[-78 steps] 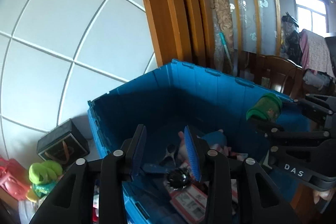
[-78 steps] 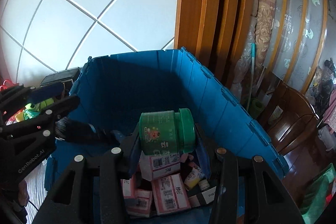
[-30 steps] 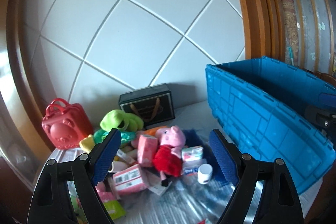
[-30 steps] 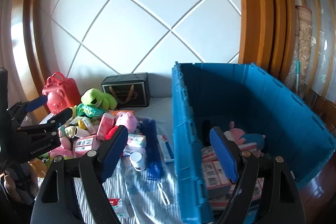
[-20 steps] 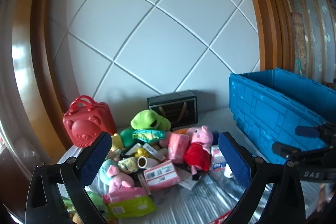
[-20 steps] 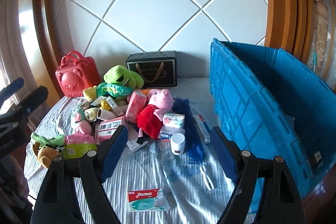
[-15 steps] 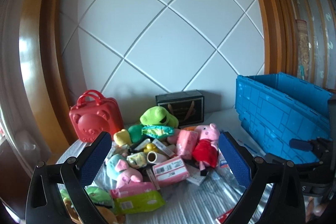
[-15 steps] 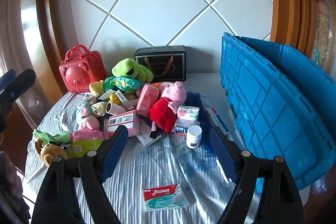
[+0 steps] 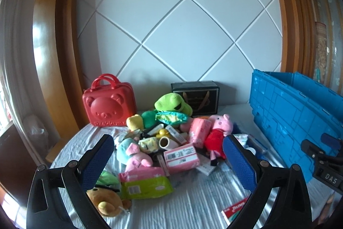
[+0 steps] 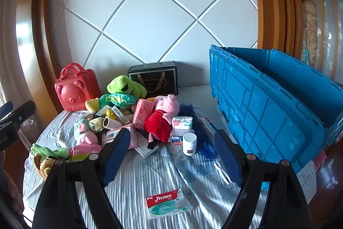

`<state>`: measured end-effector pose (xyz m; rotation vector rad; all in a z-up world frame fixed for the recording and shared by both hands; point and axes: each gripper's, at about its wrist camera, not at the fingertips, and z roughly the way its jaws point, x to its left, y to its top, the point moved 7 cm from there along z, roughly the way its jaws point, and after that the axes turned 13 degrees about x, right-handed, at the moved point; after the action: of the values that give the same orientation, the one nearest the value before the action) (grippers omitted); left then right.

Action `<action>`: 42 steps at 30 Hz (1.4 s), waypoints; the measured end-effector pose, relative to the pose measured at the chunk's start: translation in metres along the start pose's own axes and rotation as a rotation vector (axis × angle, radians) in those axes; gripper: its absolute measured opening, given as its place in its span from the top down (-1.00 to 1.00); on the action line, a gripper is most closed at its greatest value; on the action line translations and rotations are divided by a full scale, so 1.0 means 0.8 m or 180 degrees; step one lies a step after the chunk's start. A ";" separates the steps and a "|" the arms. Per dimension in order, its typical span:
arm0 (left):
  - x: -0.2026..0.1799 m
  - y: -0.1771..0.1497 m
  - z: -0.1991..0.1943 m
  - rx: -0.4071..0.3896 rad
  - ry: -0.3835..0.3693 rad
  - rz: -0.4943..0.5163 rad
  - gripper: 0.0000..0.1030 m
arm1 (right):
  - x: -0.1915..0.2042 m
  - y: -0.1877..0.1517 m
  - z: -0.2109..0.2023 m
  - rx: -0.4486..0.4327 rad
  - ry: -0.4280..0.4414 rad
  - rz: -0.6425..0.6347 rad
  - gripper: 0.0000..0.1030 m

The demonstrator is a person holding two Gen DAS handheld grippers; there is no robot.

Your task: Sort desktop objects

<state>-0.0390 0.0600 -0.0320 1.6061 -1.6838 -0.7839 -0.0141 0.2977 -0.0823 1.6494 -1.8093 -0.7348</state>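
Here, left claw (image 9: 168, 156): hung wide open, empty, over the toys (image 9: 169, 138).
Right claw (image 10: 171, 153): wide open, empty.
Bin (image 10: 268, 104): right of pile.

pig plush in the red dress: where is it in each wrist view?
Left wrist: pig plush right of centre, at the pile's right edge, just inside the right fingertip.
Right wrist: pig plush near centre, above the open fingers.
Shared landmark: red bear case, far left by the wall.

"TYLENOL" on box (image 10: 168, 203), "Rilakkuma", probably, on red case (image 10: 76, 89)
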 end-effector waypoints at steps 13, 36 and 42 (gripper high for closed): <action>-0.086 -0.020 -0.058 -0.0097 -0.0502 0.0273 -0.99 | -0.083 -0.050 -0.089 -0.0164 -0.0461 0.0271 -0.56; -0.067 -0.035 -0.083 -0.0126 -0.0142 0.0194 -0.99 | -0.052 -0.064 -0.105 -0.0159 -0.0370 0.0202 -0.56; -0.065 -0.035 -0.099 -0.0162 -0.0213 0.0135 -0.99 | -0.048 -0.067 -0.108 -0.0151 -0.0362 0.0128 -0.56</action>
<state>0.0420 0.1126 -0.0110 1.5201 -1.7253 -0.8611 0.0877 0.3302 -0.0643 1.5646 -1.8829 -0.8625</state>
